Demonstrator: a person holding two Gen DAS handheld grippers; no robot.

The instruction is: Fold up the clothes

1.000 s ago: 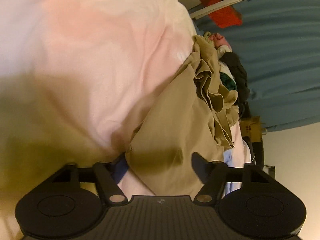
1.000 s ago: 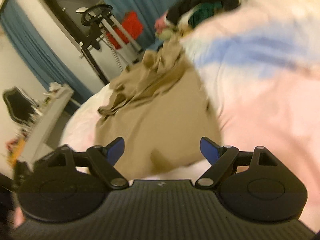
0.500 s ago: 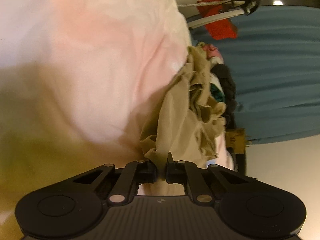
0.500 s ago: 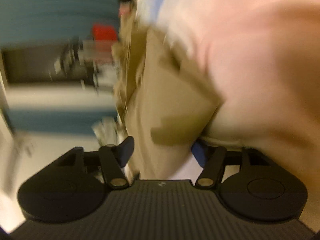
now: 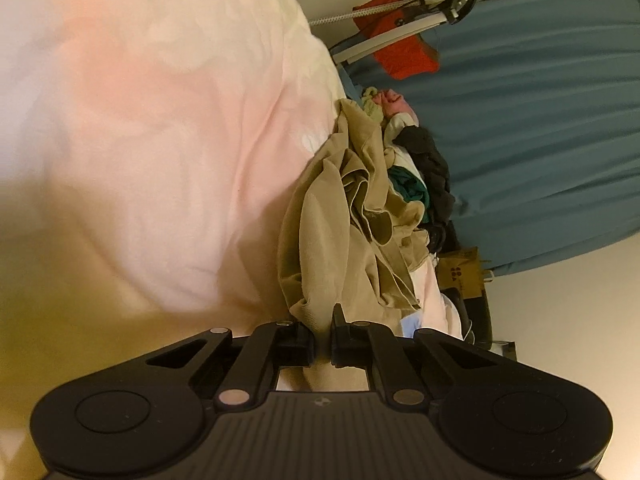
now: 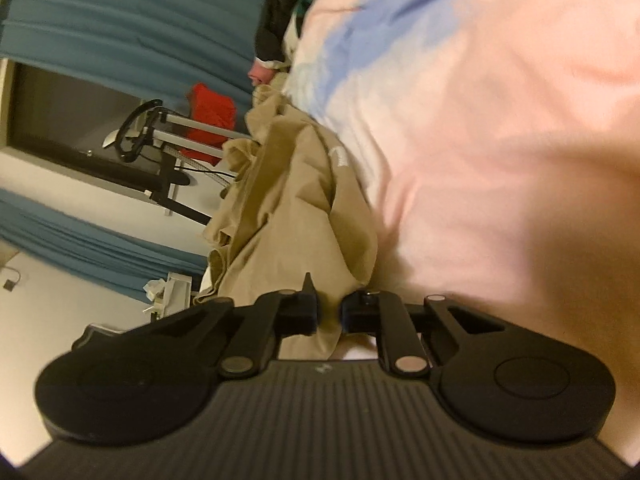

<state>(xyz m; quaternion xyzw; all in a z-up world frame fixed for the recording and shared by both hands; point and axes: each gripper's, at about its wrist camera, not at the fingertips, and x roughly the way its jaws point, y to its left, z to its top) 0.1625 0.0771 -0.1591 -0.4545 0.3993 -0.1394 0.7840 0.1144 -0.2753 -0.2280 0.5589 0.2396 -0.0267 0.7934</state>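
A tan garment lies crumpled on a pink bedsheet. My left gripper is shut on the garment's near edge, with the cloth bunched between the fingers. In the right wrist view the same tan garment hangs in folds against the pink and blue sheet. My right gripper is shut on another part of its near edge. Both views are rolled sideways.
A pile of other clothes, dark, green and pink, lies beyond the garment. Blue curtains, a red item and an exercise machine stand past the bed. A brown paper bag sits by the wall.
Both grippers were open around the garment's edge a second ago. The left closed on it first, then the right. The right gripper rolled sideways, and the cloth has bunched up.
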